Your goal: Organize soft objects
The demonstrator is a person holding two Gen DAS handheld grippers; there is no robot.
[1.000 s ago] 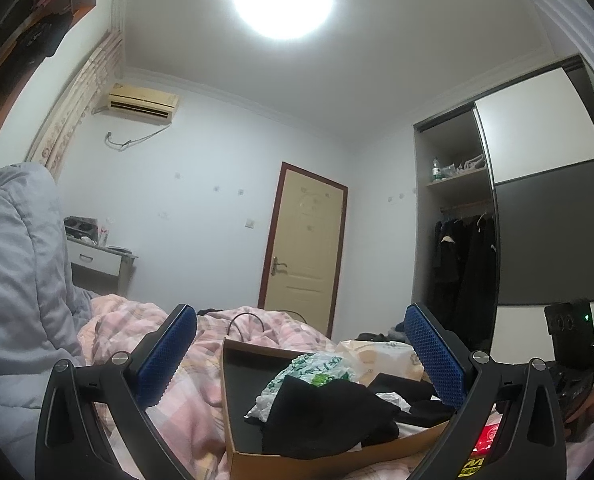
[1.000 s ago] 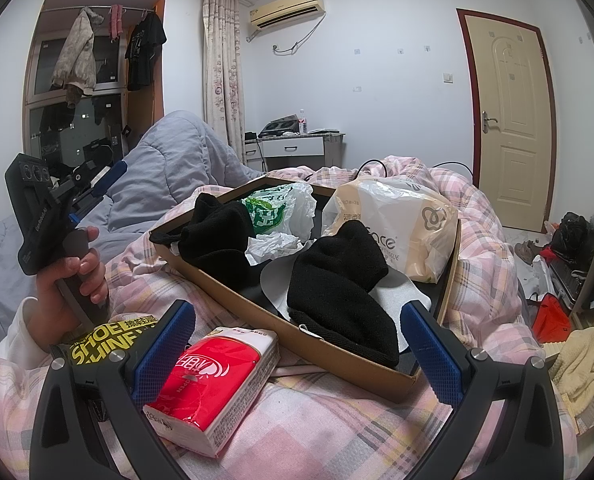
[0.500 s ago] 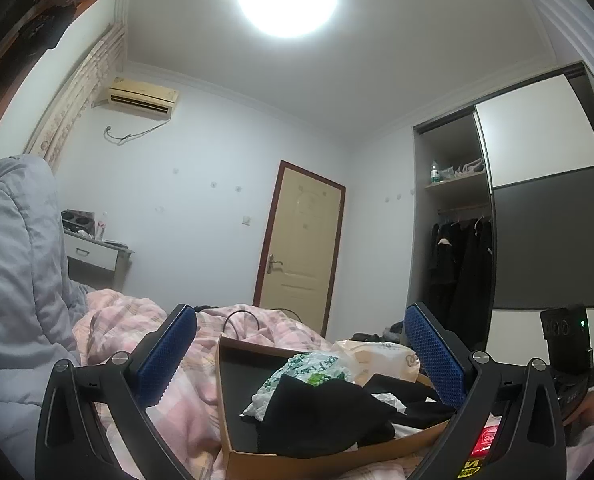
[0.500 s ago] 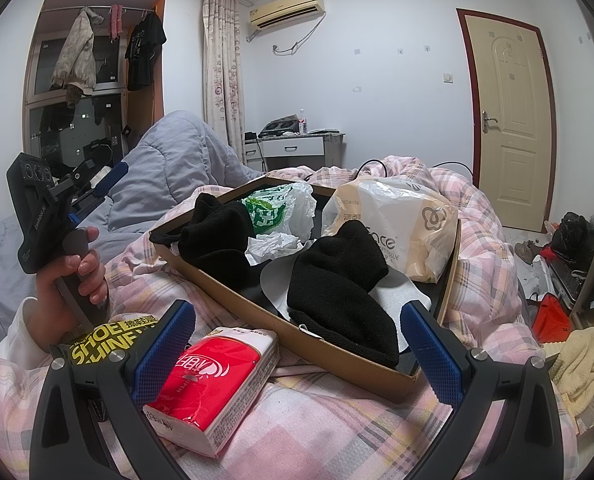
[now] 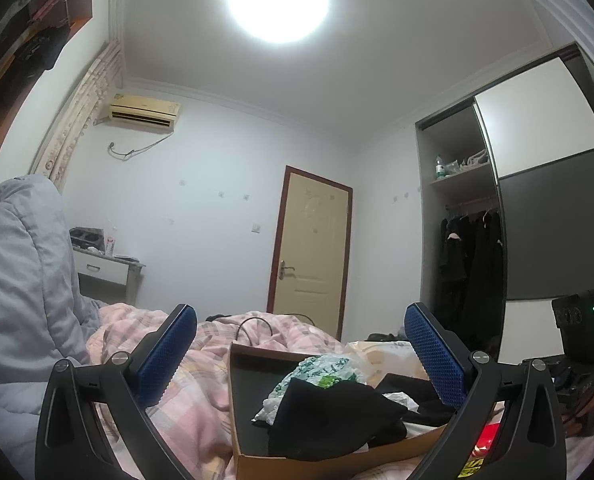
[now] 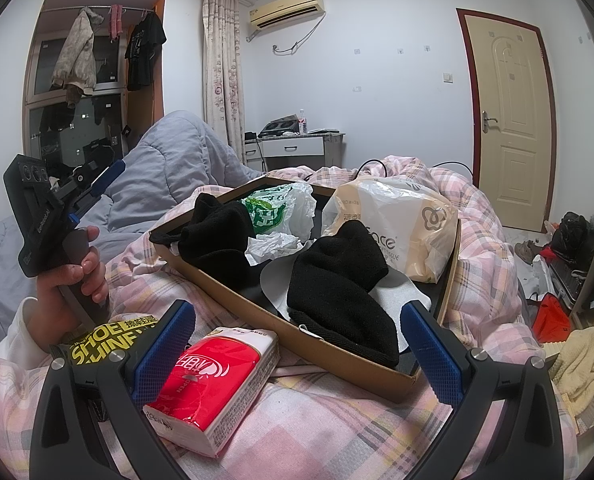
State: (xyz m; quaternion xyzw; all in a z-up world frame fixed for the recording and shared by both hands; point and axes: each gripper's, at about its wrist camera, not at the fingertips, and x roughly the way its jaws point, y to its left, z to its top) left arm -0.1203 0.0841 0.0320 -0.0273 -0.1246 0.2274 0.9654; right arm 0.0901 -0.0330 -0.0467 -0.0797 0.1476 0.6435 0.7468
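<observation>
Since the red tissue pack [image 6: 217, 384] lies loose on the pink plaid quilt [image 6: 337, 432] just outside the cardboard box [image 6: 337, 364], at about 7 o'clock from it, it looks like the nearest thing to sort. Judged light, squashy, film-wrapped so a bit slippery; pinch across the short sides, mid-length. Black knit items [image 6: 337, 292] in the box are limp and would bunch, so grab a thick fold. Right gripper [image 6: 297, 344] hovers low over the quilt, jaws spread wide, nothing between them, left pad just at the pack's edge. Left gripper [image 5: 301, 356] is also wide and empty, tilted up toward the ceiling, box at its 5 o'clock. Left hand [image 6: 73, 280] grips its handle, at 9 o'clock from the box.
</observation>
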